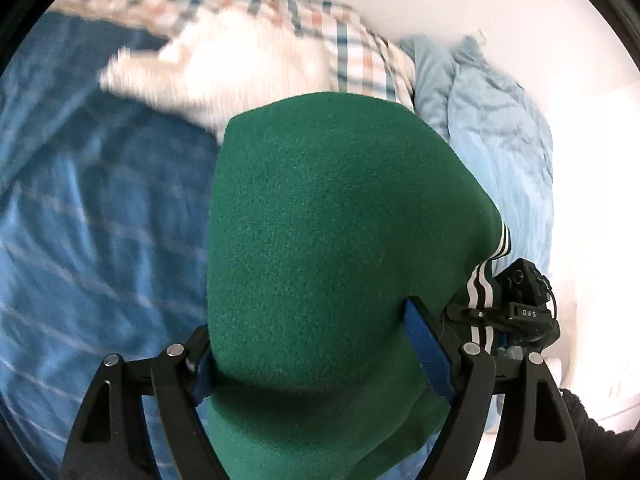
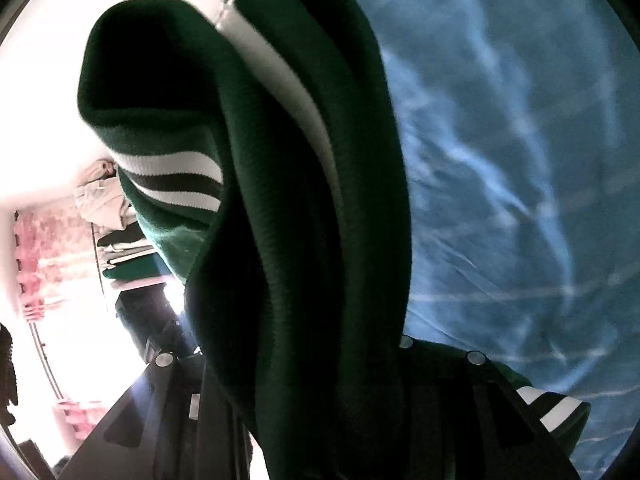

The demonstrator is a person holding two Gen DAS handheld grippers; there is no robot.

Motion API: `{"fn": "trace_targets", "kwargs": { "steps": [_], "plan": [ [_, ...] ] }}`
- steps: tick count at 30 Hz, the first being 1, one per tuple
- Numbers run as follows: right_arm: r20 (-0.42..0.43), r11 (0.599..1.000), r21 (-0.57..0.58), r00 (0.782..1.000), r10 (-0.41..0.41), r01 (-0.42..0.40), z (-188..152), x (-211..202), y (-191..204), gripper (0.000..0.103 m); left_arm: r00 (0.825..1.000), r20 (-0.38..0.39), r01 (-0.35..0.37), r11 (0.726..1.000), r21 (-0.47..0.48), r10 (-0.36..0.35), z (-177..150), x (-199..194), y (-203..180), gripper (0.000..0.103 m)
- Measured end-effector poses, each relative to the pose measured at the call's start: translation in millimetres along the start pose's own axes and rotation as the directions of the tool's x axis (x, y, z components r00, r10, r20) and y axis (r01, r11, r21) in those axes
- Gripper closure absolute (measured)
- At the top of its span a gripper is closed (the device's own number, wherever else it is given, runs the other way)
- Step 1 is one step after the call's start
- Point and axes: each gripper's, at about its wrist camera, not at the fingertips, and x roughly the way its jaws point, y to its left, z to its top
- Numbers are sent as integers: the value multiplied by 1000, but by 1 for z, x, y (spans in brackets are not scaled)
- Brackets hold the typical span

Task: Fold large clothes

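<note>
A green fleece garment [image 1: 320,220] with white-and-black striped cuffs bulges up between the fingers of my left gripper [image 1: 308,332]. Its blue pads [image 1: 426,346] press on the thick bundle from both sides, so it is shut on the cloth. At the right edge of that bundle my right gripper [image 1: 476,314] clamps the striped cuff [image 1: 486,272]. In the right wrist view the same garment [image 2: 304,200] looks dark green. It drapes over my right gripper [image 2: 320,364] and hides its fingertips, with striped bands [image 2: 176,184] hanging on the left.
A blue bed sheet [image 1: 80,220] with pale lines lies below. On it rest a blurred white garment [image 1: 240,64], a plaid cover [image 1: 352,44] and a crumpled light blue garment [image 1: 492,128] by the white wall. Stacked clothes [image 2: 124,248] and a pink patterned cloth [image 2: 40,248] show far left.
</note>
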Motion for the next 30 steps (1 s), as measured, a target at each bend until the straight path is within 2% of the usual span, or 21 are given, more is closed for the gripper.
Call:
{"fn": "trace_targets", "kwargs": {
  "steps": [4,8,12,15,17,19,20,23,25,27,29,30],
  "plan": [
    [12,1000,-8,1000,11,-11,56,3,56,67,999,35,-22,1000,22,21,75,-18,5,23],
    [23,999,-30,999,28,-27,133,39,114,67,997,62,-50,998,35,47,158,-17,26,23],
    [25,999,-22,999,36,-36,218,87,149,67,995,61,-85,995,60,81,233,8,57,23],
    [21,999,-31,1000,-15,16,290,124,164,67,993,44,-113,992,63,110,279,41,87,23],
    [23,995,-67,997,-75,76,325,146,170,67,993,14,-121,992,39,120,302,71,110,23],
    [14,994,-11,994,-104,104,354,160,162,66,989,-36,-145,989,14,145,318,101,134,23],
    [12,994,-10,994,-113,113,360,165,161,64,986,-63,-157,988,11,157,323,112,142,22],
    [13,982,-63,984,-176,177,366,174,177,53,988,-94,-123,992,3,123,331,116,153,18],
    [32,950,-132,959,-281,283,362,175,197,41,987,-93,-131,991,19,132,329,110,153,16],
    [82,883,-191,903,-421,429,353,177,222,21,982,-62,-176,983,50,179,318,99,146,10],
    [150,824,-221,853,-499,521,341,175,246,20,967,-15,-253,963,87,256,319,89,137,2],
    [193,782,-226,813,-549,581,332,175,257,15,956,9,-294,950,109,295,316,85,132,2]
  ]
}}
